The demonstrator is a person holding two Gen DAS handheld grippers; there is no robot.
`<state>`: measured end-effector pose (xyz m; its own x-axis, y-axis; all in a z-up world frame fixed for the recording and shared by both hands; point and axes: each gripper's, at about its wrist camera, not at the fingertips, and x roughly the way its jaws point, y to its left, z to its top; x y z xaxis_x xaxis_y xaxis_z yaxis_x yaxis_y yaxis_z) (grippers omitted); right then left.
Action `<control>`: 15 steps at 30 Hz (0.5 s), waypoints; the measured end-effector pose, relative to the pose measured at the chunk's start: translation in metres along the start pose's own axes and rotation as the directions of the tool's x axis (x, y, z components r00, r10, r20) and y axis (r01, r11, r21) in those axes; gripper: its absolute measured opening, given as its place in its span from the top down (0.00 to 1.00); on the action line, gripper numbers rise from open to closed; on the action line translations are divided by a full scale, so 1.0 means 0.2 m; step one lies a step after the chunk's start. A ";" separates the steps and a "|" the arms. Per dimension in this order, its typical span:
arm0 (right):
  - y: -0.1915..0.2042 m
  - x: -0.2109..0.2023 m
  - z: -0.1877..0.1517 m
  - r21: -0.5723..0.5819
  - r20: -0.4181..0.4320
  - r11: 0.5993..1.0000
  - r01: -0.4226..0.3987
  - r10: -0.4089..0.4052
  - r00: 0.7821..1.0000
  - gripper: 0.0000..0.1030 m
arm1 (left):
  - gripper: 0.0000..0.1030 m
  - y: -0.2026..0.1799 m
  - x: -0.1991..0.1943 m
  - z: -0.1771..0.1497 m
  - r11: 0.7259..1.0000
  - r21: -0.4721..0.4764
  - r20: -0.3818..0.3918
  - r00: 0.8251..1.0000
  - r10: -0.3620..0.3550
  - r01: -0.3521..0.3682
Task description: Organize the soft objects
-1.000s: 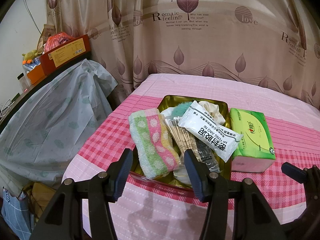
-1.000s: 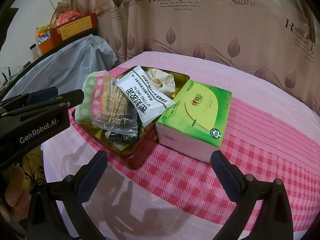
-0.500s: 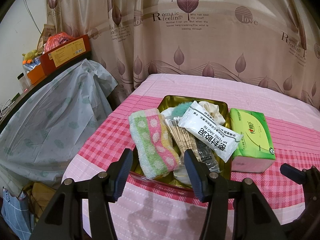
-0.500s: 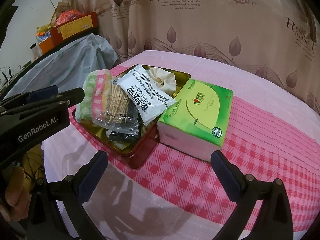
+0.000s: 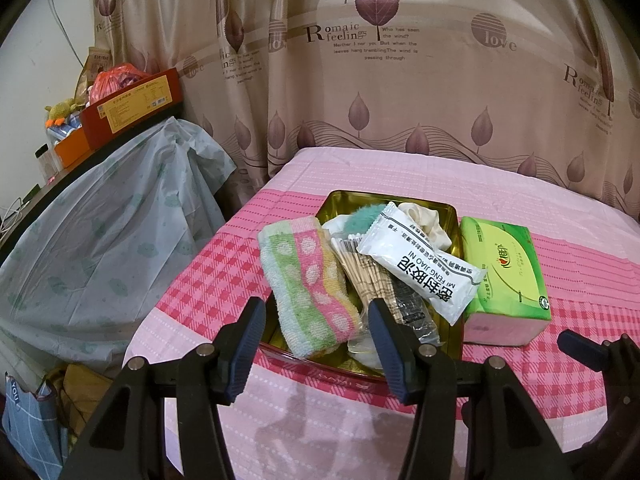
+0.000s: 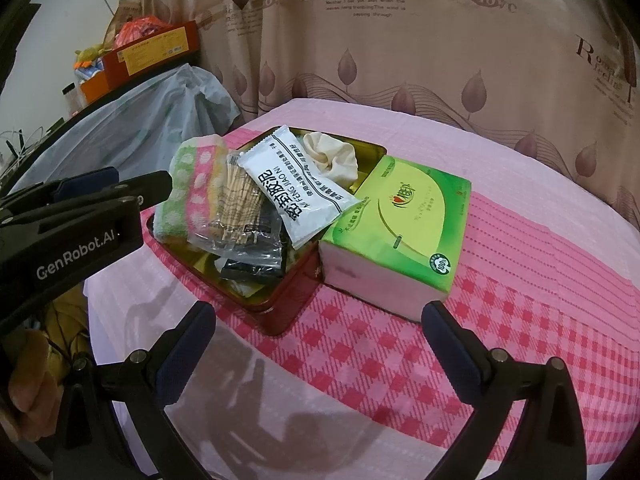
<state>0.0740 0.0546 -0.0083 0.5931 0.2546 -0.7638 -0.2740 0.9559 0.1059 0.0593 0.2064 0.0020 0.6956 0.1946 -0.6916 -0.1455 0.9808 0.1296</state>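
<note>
L gripper spread, R gripper wide, both empty | no shift since 1s ago | towel, pouch piled in tin; tissues beside | stage unclear

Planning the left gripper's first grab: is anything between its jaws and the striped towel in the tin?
Nothing visible blocks it. The left gripper, jaws open, points at the near end of the striped towel, which lies on top along the tin's left side. Only the tin's low front rim sits below that path.

Left tool hovers with fingers parted, empty. Right tool is spread much wider, also empty
</note>
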 end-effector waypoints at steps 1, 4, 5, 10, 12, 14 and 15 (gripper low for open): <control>0.00 0.00 0.00 -0.002 -0.001 1.000 -0.001 0.001 1.000 0.01 | 0.47 0.00 0.00 0.00 1.000 0.001 -0.001 1.000 0.001 -0.001; 0.00 0.00 0.00 -0.002 -0.001 1.000 -0.003 0.003 1.000 0.01 | 0.47 0.00 0.00 0.00 1.000 0.000 -0.001 1.000 0.001 -0.001; 0.00 0.00 0.00 -0.002 -0.001 1.000 -0.001 0.001 1.000 0.01 | 0.47 0.00 0.00 0.00 1.000 0.000 0.001 1.000 0.002 -0.002; 0.01 0.00 0.00 -0.004 0.000 1.000 0.000 0.000 1.000 0.01 | 0.47 0.00 0.00 0.00 1.000 -0.001 -0.002 1.000 0.001 -0.001; 0.01 0.00 0.00 -0.002 0.000 1.000 -0.001 0.001 1.000 0.01 | 0.47 0.00 0.00 0.00 1.000 0.000 -0.001 1.000 0.002 -0.002; 0.01 0.00 0.00 -0.002 0.000 1.000 0.000 0.000 1.000 0.01 | 0.47 0.00 0.00 0.00 1.000 -0.001 0.000 1.000 0.002 -0.002; 0.01 0.00 0.00 -0.003 0.000 1.000 0.000 0.000 1.000 0.01 | 0.47 0.00 0.00 0.00 1.000 -0.001 -0.001 1.000 0.003 -0.003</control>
<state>0.0739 0.0566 -0.0080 0.5934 0.2544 -0.7637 -0.2760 0.9555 0.1039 0.0593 0.2072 0.0023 0.6948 0.1972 -0.6916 -0.1479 0.9803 0.1309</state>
